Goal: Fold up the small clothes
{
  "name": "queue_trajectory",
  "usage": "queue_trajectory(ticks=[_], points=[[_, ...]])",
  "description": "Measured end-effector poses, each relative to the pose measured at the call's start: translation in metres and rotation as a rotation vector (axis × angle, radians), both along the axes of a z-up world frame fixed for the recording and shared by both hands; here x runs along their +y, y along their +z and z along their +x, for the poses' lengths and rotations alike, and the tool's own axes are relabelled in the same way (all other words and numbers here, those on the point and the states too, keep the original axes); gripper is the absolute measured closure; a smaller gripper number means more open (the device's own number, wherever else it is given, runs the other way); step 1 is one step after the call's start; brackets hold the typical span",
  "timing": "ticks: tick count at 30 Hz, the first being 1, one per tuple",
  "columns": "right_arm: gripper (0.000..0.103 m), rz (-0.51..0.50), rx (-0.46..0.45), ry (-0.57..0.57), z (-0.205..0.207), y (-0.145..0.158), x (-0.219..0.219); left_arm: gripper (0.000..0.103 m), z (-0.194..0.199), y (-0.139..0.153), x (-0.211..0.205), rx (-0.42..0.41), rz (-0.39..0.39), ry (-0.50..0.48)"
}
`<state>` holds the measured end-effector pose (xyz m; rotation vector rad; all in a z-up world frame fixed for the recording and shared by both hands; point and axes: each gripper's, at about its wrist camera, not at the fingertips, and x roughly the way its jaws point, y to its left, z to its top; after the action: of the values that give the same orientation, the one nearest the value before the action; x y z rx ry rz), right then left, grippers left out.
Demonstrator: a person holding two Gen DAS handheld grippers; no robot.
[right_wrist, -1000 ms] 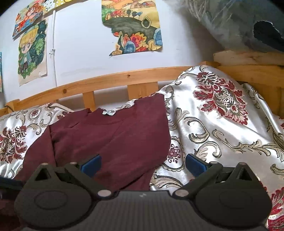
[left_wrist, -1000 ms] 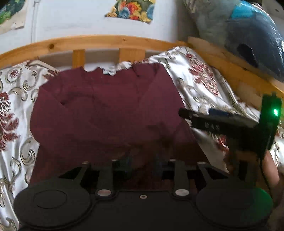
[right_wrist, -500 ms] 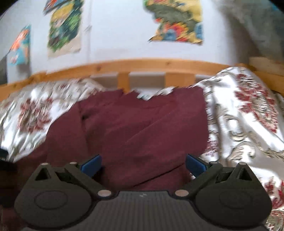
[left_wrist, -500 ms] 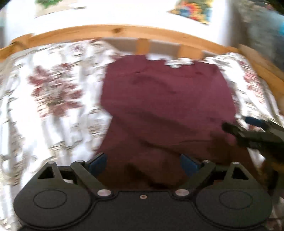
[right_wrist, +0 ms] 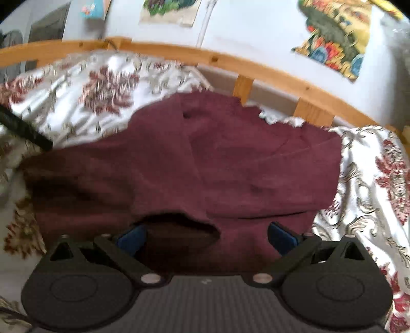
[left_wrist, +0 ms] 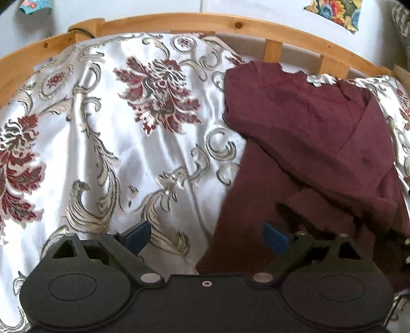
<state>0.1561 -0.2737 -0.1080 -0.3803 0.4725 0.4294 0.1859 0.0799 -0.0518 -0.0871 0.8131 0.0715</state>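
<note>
A maroon long-sleeved top (left_wrist: 315,143) lies spread on the floral bedspread, its neck toward the wooden rail. In the left wrist view it fills the right half. My left gripper (left_wrist: 206,237) is open and empty, over the top's left bottom edge and the bedspread. In the right wrist view the top (right_wrist: 230,164) fills the middle, with a sleeve cuff opening near the fingers. My right gripper (right_wrist: 206,237) is open and empty just above the top's near part.
The white bedspread (left_wrist: 115,143) with red flowers covers the bed. A wooden rail (left_wrist: 179,23) runs along the far side. Pictures (right_wrist: 333,35) hang on the white wall. A dark bar (right_wrist: 25,128), part of the other gripper, shows at the left.
My left gripper has opened, let go of the top and swung left, so the top now sits at the right. My right gripper has swung left over the top and stayed open.
</note>
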Motion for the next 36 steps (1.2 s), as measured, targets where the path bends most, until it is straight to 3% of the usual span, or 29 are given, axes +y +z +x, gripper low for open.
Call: queue_trajectory(ticks=[6, 11, 15, 18, 22, 26, 30, 36], points=[[0.0, 0.131, -0.06, -0.011, -0.003, 0.027, 0.001, 0.008, 0.004, -0.008, -0.011, 0.037, 0.068, -0.056], [0.0, 0.179, -0.04, 0.011, 0.001, 0.036, 0.001, 0.008, 0.004, -0.009, -0.012, 0.046, 0.093, -0.069], [0.0, 0.133, -0.071, -0.06, 0.002, 0.035, 0.008, 0.007, 0.002, -0.008, -0.011, 0.056, 0.104, -0.086], [0.0, 0.108, -0.033, -0.117, 0.016, 0.02, 0.015, 0.005, 0.004, -0.009, -0.009, 0.071, 0.123, -0.096], [0.0, -0.027, 0.051, -0.09, 0.019, -0.01, 0.026, 0.005, 0.006, -0.014, -0.003, 0.1, 0.14, -0.058], [0.0, -0.072, 0.022, -0.064, 0.004, -0.01, 0.025, 0.005, 0.002, -0.011, 0.002, 0.081, 0.156, -0.061], [0.0, -0.07, -0.027, -0.025, -0.019, 0.01, 0.008, 0.004, -0.009, -0.001, 0.006, 0.036, 0.148, -0.125], [0.0, -0.089, 0.089, 0.026, -0.06, 0.018, -0.022, 0.001, -0.032, 0.014, -0.001, -0.021, 0.156, -0.313]])
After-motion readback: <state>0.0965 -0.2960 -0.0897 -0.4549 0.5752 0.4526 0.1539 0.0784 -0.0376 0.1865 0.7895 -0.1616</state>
